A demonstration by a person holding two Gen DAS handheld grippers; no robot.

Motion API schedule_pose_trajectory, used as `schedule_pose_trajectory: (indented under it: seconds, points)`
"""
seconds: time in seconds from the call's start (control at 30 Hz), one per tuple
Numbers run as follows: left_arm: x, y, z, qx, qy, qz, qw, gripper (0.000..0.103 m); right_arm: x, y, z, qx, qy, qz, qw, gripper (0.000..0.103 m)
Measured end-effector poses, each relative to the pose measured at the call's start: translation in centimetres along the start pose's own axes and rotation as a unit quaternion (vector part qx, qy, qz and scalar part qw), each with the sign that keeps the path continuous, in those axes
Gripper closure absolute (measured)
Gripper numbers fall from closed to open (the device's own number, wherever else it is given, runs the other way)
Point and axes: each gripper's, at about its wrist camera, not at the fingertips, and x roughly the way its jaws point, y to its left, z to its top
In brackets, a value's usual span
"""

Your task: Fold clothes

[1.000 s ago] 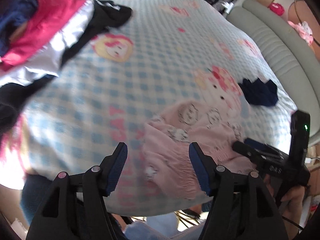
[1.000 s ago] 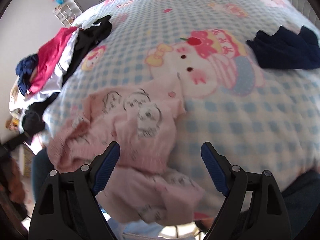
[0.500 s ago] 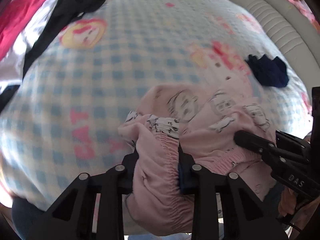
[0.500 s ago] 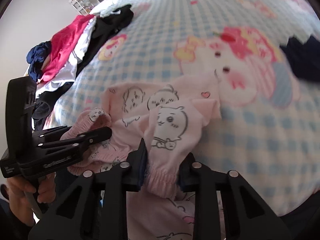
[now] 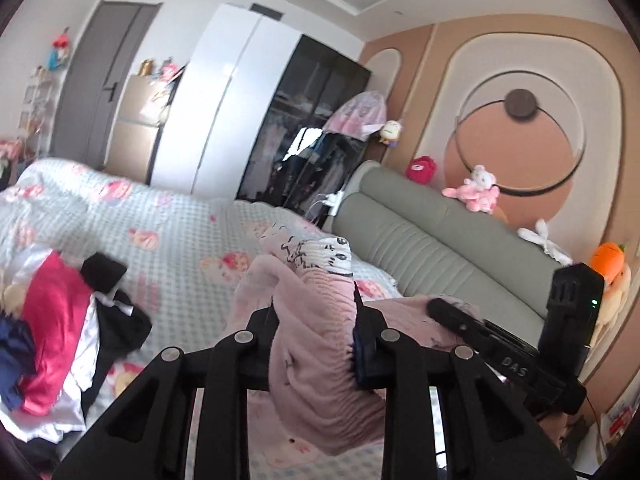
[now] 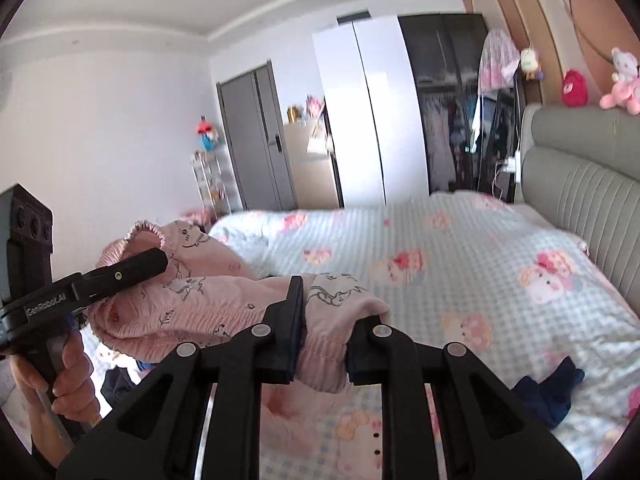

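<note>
Pink garment [image 5: 316, 344] lifted above bed [image 6: 460, 264].
Clamped at elastic edge by left gripper [image 5: 316, 320] and right gripper [image 6: 326, 336], both closed on fabric.

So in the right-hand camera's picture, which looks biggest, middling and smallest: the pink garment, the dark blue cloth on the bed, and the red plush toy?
1. pink garment, though it hangs nearest the camera, which inflates it.
2. dark blue cloth.
3. red plush toy, far off on the headboard, so its true size is unsure.

I see soft, crinkly pink cloth pants [image 5: 316, 332], a shiny white wardrobe [image 6: 370, 108], and matt black plastic fingers [image 6: 294, 320].
</note>
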Motion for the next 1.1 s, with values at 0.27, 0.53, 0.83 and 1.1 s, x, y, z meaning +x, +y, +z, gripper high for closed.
schedule_pose_trajectory:
  seconds: [0.27, 0.53, 0.83, 1.1]
  points:
    - [6.9, 10.8, -21.9, -0.164, 0.264, 0.097, 0.9456, 0.073, 6.7, -4.7, -19.3, 0.095, 0.223, -0.023, 0.97, 0.087]
    - [5.3, 12.7, -28.9, -0.187, 0.336, 0.126, 0.9145, 0.069, 8.1, -5.4, -32.7, 0.12, 0.355, -0.026, 0.927, 0.085]
    - [7.2, 12.6, -27.6, -0.155, 0.321, 0.097, 0.9291, 0.043, 8.1, -5.4, -33.5, 0.132, 0.364, -0.043, 0.921, 0.072]
    - [7.8, 12.8, -29.5, -0.114, 0.364, 0.2, 0.9028, 0.056, 8.5, -4.9, -34.0, 0.118, 0.379, -0.047, 0.917, 0.068]
